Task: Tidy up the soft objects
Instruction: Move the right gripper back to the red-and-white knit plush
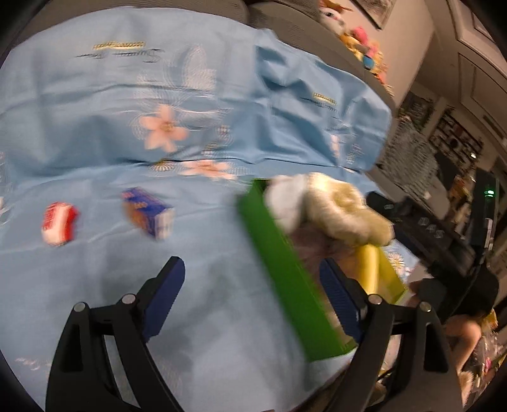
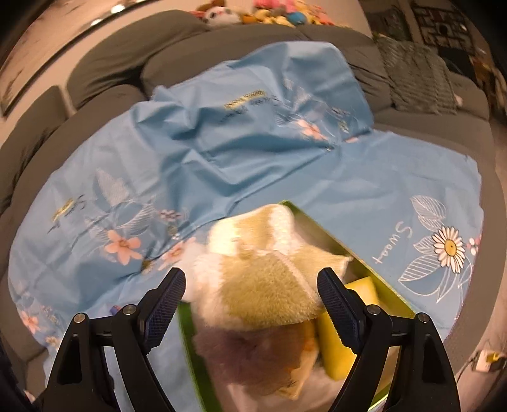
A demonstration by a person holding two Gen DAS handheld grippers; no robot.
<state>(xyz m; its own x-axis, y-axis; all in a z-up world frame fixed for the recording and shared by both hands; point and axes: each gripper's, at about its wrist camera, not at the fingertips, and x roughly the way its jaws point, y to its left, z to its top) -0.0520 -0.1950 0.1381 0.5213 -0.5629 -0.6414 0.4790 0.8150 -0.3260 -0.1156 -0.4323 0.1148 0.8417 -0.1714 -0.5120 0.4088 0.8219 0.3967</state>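
A green box (image 1: 285,285) lies on the blue floral sheet (image 1: 95,111). A white and tan plush toy (image 1: 329,202) sits in it on top of a purplish soft toy and a yellow sponge (image 1: 370,269). My left gripper (image 1: 252,285) is open and empty, its right finger over the box. A red and white pack (image 1: 58,223) and a blue box (image 1: 149,212) lie to the left. In the right wrist view my right gripper (image 2: 252,294) is open around the plush toy (image 2: 263,279) in the green box (image 2: 374,275); the sponge (image 2: 336,332) also shows there.
The sheet (image 2: 221,158) covers a grey sofa (image 2: 158,63). Several small plush toys (image 2: 269,14) line the sofa back. A grey cushion (image 2: 418,79) lies at the right. Shelves and dark equipment (image 1: 450,190) stand beyond the sofa's right end.
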